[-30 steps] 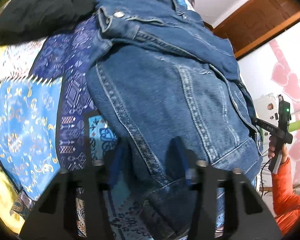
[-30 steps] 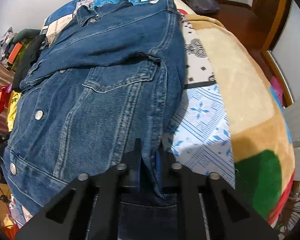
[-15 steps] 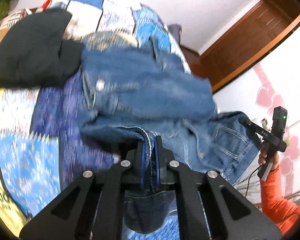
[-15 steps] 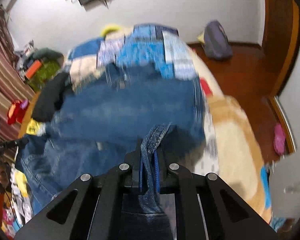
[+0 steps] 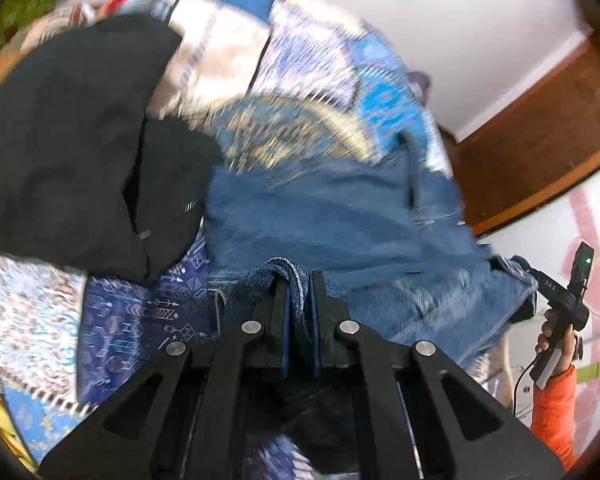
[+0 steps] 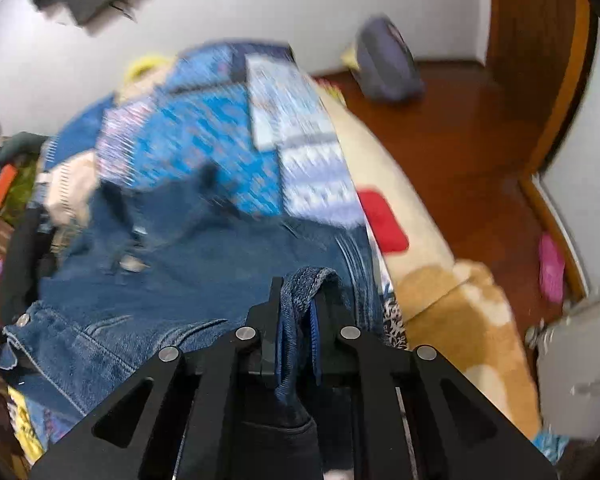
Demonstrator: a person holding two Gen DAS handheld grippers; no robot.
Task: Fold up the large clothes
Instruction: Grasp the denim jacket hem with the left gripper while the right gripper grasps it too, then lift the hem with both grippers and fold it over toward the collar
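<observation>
One denim jacket (image 5: 340,216) lies spread across the bed, and you have it pinched at two places. Your left hand-held gripper (image 5: 298,312) is clamped on a bunched fold of its hem, the denim rising between the two fingers and curling over their tips. Your right hand-held gripper (image 6: 298,320) is likewise closed on a doubled edge of the jacket (image 6: 204,272), with the cloth looped just above the fingertips. In both wrist views the rest of the jacket stretches away from the fingers toward the far end of the bed, and much of it is blurred.

One black garment (image 5: 76,168) sits on the bed just beside the jacket's left edge, touching it in the left wrist view. Under both is one patchwork quilt (image 5: 132,320) in blues and whites, seen again past the jacket in the right wrist view (image 6: 220,136). One tan blanket (image 6: 452,304) with a red patch lies at the bed's right side. In the left view your right hand (image 5: 556,332) shows, with an orange sleeve (image 5: 554,412), at the jacket's far corner. One grey bag (image 6: 388,64) rests on the wooden floor (image 6: 472,152) near the wall.
</observation>
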